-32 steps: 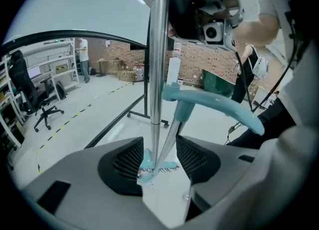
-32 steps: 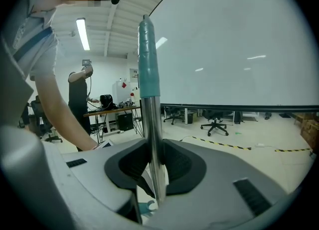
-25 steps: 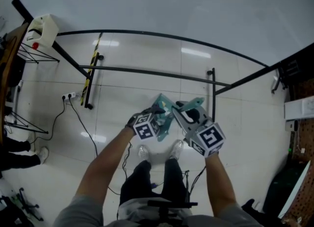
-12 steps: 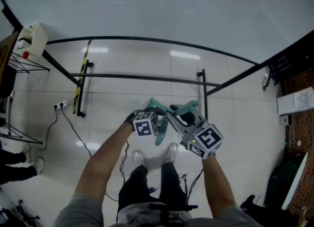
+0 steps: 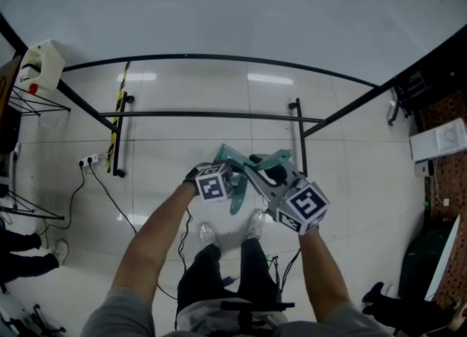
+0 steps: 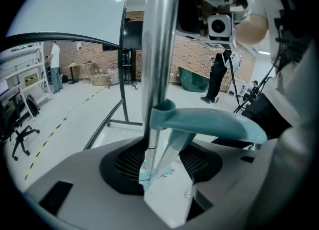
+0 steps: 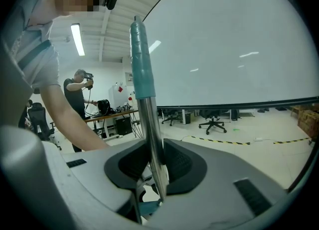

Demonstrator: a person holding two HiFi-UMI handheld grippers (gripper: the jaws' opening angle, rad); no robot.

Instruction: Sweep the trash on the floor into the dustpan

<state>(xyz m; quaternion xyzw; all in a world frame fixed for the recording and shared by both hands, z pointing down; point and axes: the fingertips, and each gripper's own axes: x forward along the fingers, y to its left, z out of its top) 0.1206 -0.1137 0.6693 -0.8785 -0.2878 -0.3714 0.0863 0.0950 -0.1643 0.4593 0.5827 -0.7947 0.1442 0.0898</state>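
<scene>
- While the right gripper (image 7: 152, 169) keeps its ribbed pads (image 7: 179, 167) pinched onto the broom pole (image 7: 149, 124) from both sides, it carries the broom upright. It grips bare metal below the pole's teal grip (image 7: 139, 50), a hold that likely leaves this hand in charge of the sweeping stroke.
- The left gripper (image 6: 162, 167) has its pads (image 6: 127, 162) spread wide. Its jaws have just been closing in, with the broom pole and a slanted tube (image 6: 172, 147) just right of the pole both between them. I see no firm squeeze on either.
- That slanted tube runs up to the dustpan handle (image 6: 214, 124), a teal arm whose ring clips round the broom pole, so broom and dustpan hang together as one set. The left hand seems placed to take the dustpan's side and pull it off the pole.
- Seen from the head, both grippers meet at the pole, high over the floor (image 5: 182, 146), the left one on the pole's left and the right one on its right.
- The dustpan's pan is not clearly shown. A teal piece (image 5: 236, 203) hangs below the gripped stretch of the pole, above the shoes (image 5: 211, 230), and I cannot tell whether it is pan or brush.
- No trash can be made out on the tiles round the pole. Sweeping looks not yet begun, and the set probably has to be split and lowered first.
</scene>
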